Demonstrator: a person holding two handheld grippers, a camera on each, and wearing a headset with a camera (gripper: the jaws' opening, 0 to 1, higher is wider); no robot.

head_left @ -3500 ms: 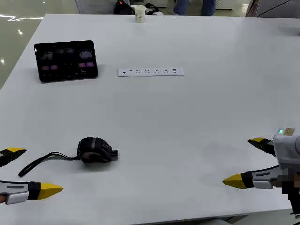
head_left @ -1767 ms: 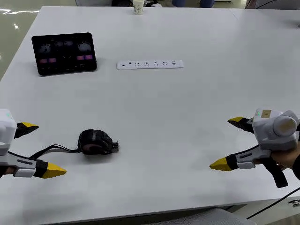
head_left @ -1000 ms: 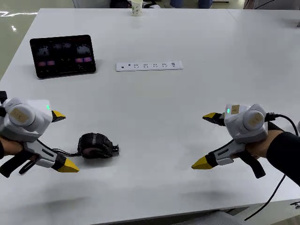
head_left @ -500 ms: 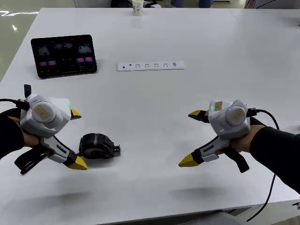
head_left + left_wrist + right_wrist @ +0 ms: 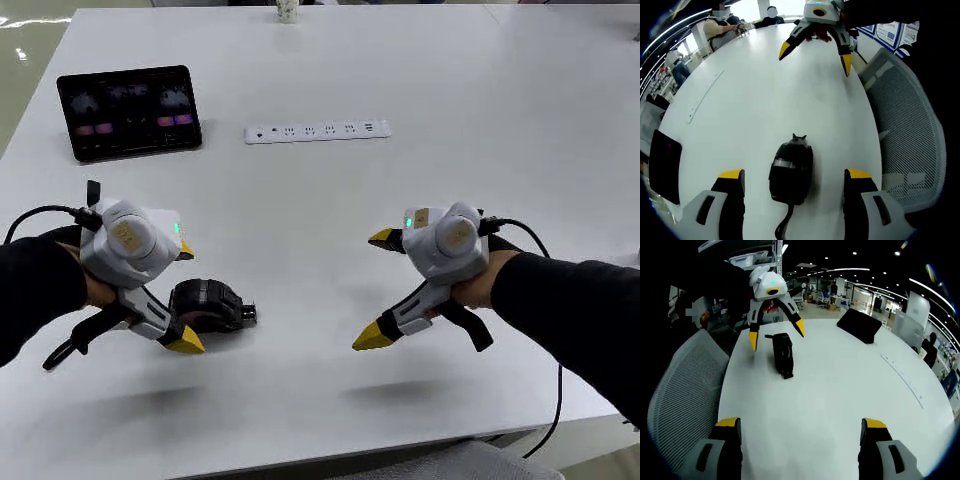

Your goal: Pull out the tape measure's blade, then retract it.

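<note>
- Tape measure (image 5: 205, 305): lies on the desk (image 5: 330, 230), lower left of the head view, blade in.
- Left tool (image 5: 186, 296): jaws spread wide, one on each side of the tape measure, touching neither side.
- Right tool (image 5: 375, 288): jaws spread wide, empty, lower centre, well apart from it.

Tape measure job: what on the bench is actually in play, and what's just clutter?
In play:
- tape measure, blade not pulled out
- left tool, open, jaws either side of the tape measure
- right tool, open, over bare table

Lying about:
- tablet
- power strip
- cup at the far edge
</note>
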